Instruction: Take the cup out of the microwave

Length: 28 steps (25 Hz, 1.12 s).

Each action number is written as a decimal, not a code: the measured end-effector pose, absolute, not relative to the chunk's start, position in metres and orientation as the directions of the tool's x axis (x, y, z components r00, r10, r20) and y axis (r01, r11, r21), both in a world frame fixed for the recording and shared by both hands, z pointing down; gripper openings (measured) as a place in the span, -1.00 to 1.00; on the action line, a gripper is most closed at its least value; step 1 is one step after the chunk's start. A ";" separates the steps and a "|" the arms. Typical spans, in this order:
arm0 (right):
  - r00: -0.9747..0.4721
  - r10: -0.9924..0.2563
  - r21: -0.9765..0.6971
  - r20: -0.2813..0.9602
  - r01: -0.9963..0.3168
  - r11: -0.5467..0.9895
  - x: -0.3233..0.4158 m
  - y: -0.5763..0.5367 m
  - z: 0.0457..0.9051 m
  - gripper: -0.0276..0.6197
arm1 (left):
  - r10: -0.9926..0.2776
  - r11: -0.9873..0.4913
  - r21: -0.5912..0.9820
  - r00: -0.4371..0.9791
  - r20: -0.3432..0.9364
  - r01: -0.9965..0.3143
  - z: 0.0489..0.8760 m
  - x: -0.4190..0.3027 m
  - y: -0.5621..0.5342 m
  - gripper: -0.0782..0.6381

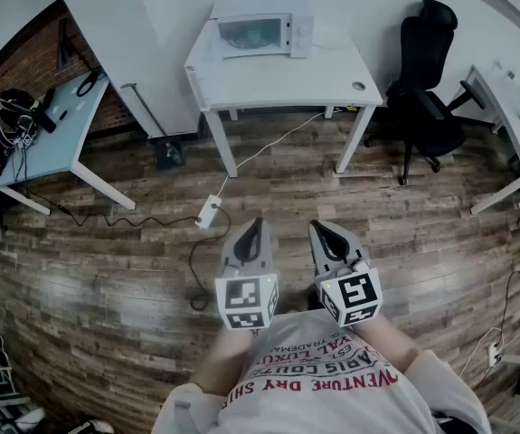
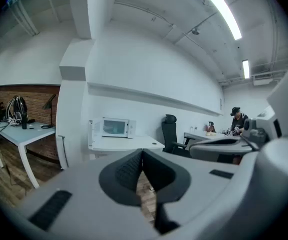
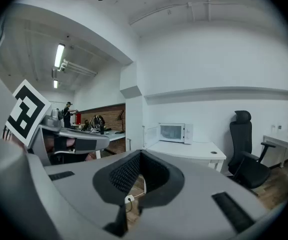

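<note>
Head view only: printed shirt (image 1: 325, 380)

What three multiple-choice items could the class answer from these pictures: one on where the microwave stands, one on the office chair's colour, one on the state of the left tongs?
1. Where does the microwave stand on the white table?
A at its far side, by the wall
B at its near edge
C underneath it

2. What colour is the office chair?
A white
B red
C black

3. How do the left tongs stand?
A wide open
B shut and empty
C shut on a cup

Key:
1 A: the head view shows it at the back of the table, against the wall.
2 C: its back and seat are black in every view.
3 B: the left gripper view shows the jaws meeting with nothing between them.
</note>
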State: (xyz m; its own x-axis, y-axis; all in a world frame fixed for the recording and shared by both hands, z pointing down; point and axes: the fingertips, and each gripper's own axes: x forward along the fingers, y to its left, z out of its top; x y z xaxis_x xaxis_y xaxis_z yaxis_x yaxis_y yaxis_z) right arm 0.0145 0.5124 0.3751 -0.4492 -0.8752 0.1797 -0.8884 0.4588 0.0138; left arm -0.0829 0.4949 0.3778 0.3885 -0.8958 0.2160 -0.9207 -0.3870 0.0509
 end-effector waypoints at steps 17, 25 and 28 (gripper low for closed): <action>-0.400 -0.896 -0.028 0.193 -0.915 0.402 0.037 0.499 0.378 -0.90 | -0.879 -0.413 0.070 0.418 0.228 -0.908 0.383 -0.065 0.484 -0.76; -0.414 -0.886 -0.047 0.208 -0.909 0.414 0.031 0.477 0.390 -0.90 | -0.867 -0.426 0.084 0.433 0.245 -0.901 0.393 -0.062 0.467 -0.76; -0.425 -0.879 -0.056 0.216 -0.904 0.423 0.033 0.451 0.391 -0.90 | -0.867 -0.412 0.099 0.423 0.263 -0.906 0.397 -0.060 0.443 -0.76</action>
